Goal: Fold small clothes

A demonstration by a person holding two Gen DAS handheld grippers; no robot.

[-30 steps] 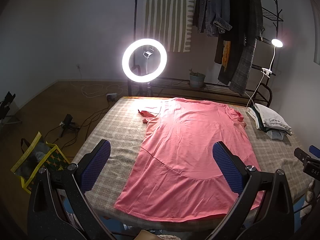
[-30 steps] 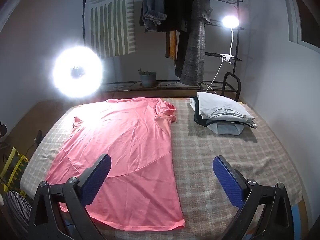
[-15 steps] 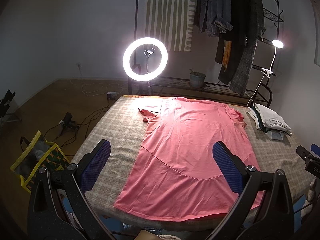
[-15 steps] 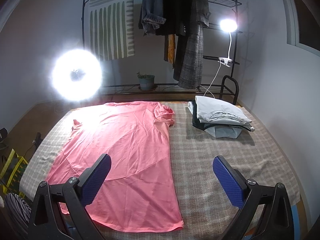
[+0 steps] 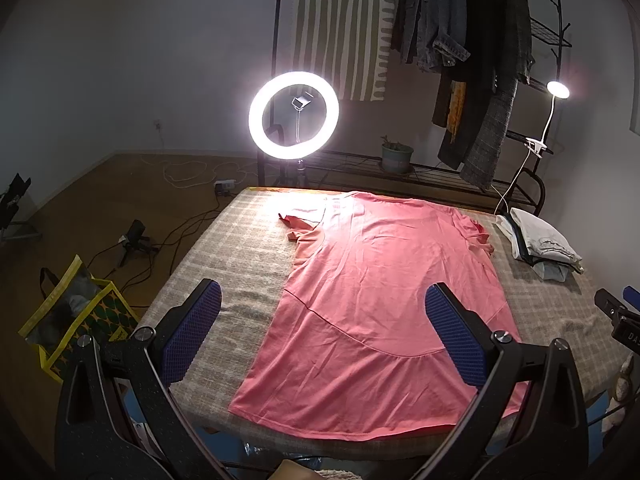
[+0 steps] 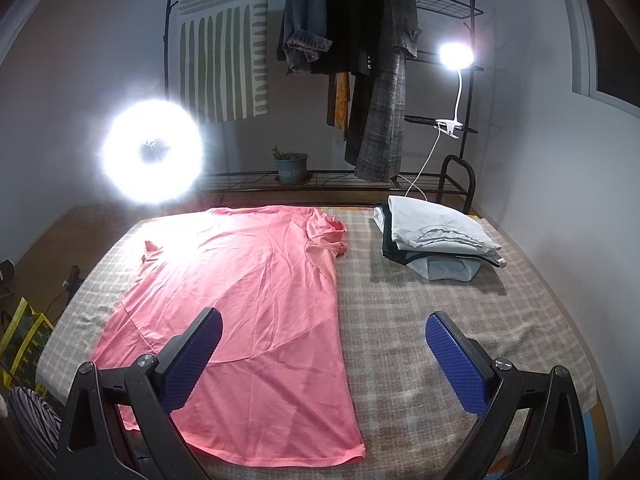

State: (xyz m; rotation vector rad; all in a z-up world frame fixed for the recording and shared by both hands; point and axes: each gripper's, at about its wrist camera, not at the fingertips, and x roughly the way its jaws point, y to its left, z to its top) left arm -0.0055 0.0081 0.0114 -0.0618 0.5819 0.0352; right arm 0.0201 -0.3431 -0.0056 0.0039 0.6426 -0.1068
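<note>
Lay flat on the plaid-covered bench [image 6: 420, 320]: one pink T-shirt [image 5: 380, 300], long axis from hem at 6 o'clock to collar at 12. Hung above the near hem, jaws wide and empty: left tool [image 5: 320, 340], the shirt body straight ahead. Likewise wide and empty, right tool [image 6: 324, 356], straddling the shirt's side edge. Sat at 1 o'clock: one stack of folded clothes [image 6: 436, 240]. Probably nearer the hem's left corner: left tool.

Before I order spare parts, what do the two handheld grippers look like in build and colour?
The left gripper and right gripper match: matte black angular plastic frames with silver screw heads at the joints. Their jaws carry flat, elongated blue pads with a fine bumpy grid texture. No cables or sleeves show. At the left view's right edge, a black part of the other tool bears partial white lettering.
</note>
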